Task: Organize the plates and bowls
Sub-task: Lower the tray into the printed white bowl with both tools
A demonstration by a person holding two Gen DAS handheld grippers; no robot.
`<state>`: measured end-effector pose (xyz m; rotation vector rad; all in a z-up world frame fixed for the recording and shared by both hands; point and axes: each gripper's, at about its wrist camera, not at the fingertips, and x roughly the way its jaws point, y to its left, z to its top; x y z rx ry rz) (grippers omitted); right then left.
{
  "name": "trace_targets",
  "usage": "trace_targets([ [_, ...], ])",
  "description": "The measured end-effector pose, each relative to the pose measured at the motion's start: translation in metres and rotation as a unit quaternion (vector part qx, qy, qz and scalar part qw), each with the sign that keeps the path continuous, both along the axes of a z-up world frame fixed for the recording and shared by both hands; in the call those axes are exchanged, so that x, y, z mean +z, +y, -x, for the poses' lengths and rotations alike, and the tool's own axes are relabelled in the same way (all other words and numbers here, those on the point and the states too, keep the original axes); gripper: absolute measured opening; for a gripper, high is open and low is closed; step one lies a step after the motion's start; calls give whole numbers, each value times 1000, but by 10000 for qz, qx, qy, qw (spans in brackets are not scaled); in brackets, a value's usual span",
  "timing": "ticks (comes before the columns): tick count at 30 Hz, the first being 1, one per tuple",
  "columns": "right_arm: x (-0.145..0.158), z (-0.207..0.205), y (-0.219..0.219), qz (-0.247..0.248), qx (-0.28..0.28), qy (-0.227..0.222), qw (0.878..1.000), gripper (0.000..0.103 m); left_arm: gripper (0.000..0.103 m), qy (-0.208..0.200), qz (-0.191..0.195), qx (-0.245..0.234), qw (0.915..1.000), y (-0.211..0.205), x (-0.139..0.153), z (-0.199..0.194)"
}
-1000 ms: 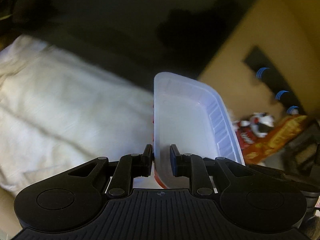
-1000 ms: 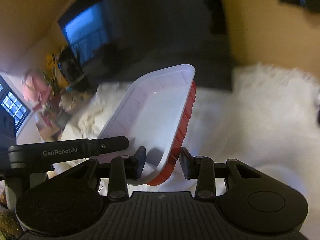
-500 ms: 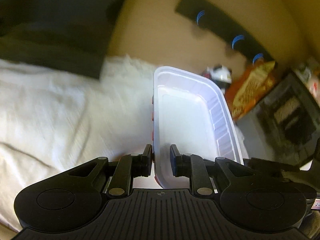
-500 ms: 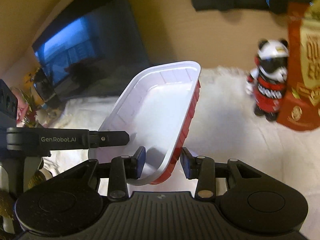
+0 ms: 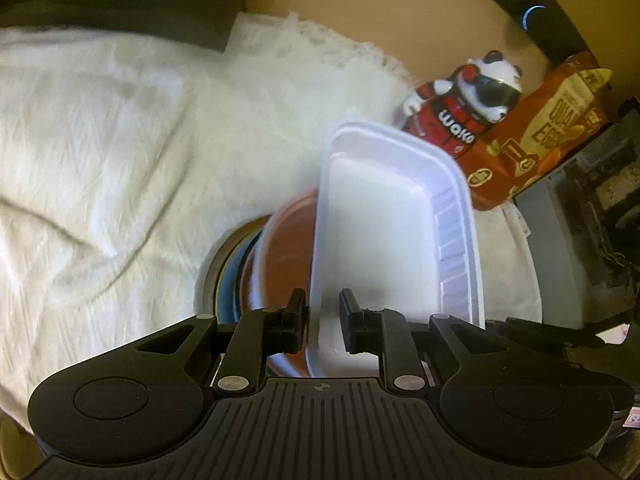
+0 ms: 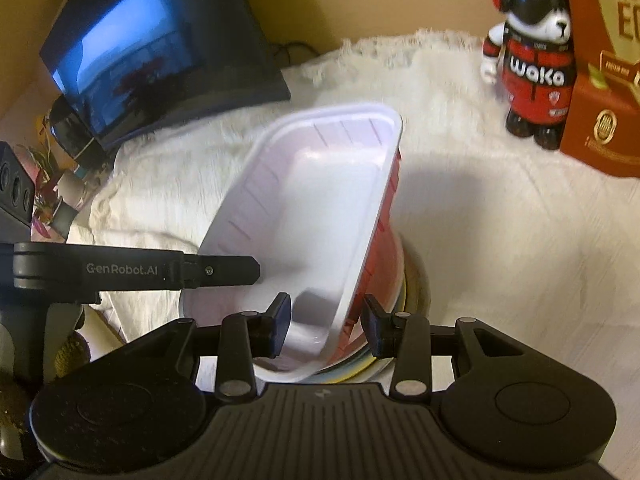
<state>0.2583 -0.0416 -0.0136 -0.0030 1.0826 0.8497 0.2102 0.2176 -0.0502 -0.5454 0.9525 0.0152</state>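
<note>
A rectangular tray, white inside and red outside [image 5: 384, 240] [image 6: 312, 216], hangs tilted between both grippers. My left gripper [image 5: 323, 320] is shut on one long rim. My right gripper [image 6: 325, 320] has its fingers on either side of the opposite rim, with a wider gap. Right under the tray sits a stack: a red bowl with a white rim [image 5: 280, 256] on several coloured plates [image 5: 228, 276] [image 6: 404, 292]. The stack rests on a white fluffy cloth [image 5: 120, 140] [image 6: 500, 240].
A panda figure in a red suit [image 5: 468, 108] [image 6: 528, 52] and an orange-red box [image 5: 536, 132] [image 6: 600, 64] stand at the back right. A laptop with a lit screen [image 6: 140, 52] lies at the back left. A grey appliance [image 5: 592, 216] stands at the right.
Both grippers have brought the tray down and to the right over the cloth. The bowl and plate stack has come into view directly beneath it.
</note>
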Motion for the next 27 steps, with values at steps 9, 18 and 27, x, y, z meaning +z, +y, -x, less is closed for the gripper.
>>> trace_targets([
  [9,5,-9,3,-3,59,44,10000,42,20,13,257,142,9996,16,2,0],
  [18,13,-29,13,-103,120,247,9996,48,20,-109,315,311,9990,24,11,6],
  [27,35,-37,27,134,662,205,9975,49,20,-290,531,825,9948,21,15,30],
])
